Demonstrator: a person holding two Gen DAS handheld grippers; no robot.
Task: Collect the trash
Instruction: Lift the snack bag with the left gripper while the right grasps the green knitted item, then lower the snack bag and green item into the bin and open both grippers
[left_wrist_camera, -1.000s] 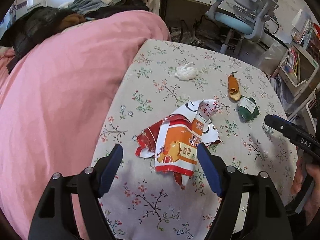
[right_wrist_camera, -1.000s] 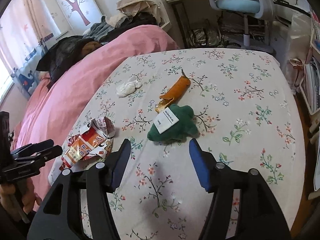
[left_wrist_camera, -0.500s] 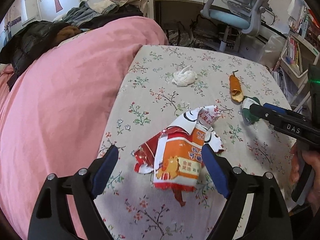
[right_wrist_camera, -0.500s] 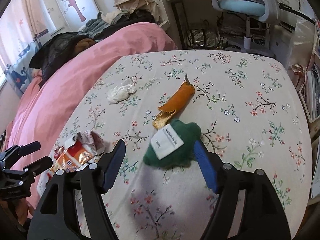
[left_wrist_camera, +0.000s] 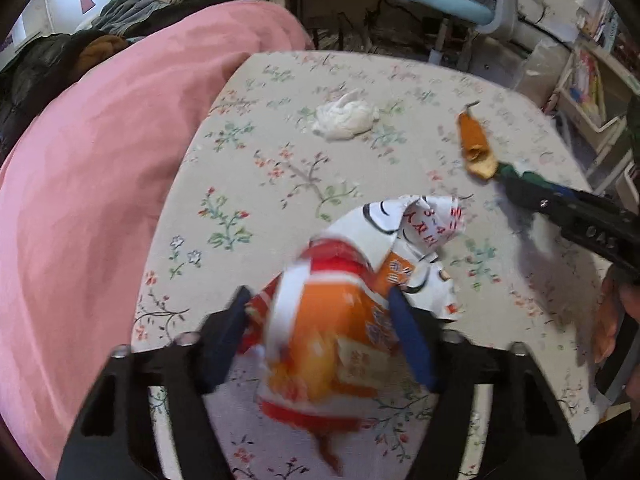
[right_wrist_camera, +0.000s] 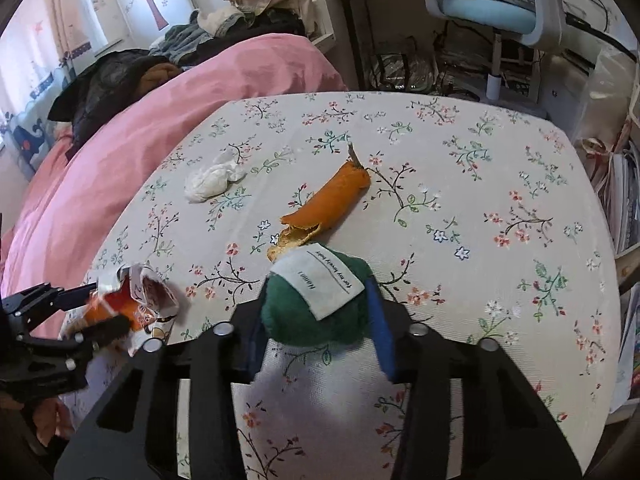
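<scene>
Place: home bedroom.
Evidence: pink duvet left of fingers; clothes heap and desk chair beyond them.

Tablecloth: cream, printed with small red, blue and green floral sprigs. Snack wrapper: orange, red and white. Cloth bundle: dark green, white label. Peel: orange. Tissue: white. Bedding: pink.

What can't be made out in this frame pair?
- Snack wrapper, left wrist view: motion blur smears its print.
- Green bundle, right wrist view: its near side sits behind the closing right tongs.
- Trash bin: in neither view.
- Wrapper's far half, right wrist view: left tongs cover it.
</scene>
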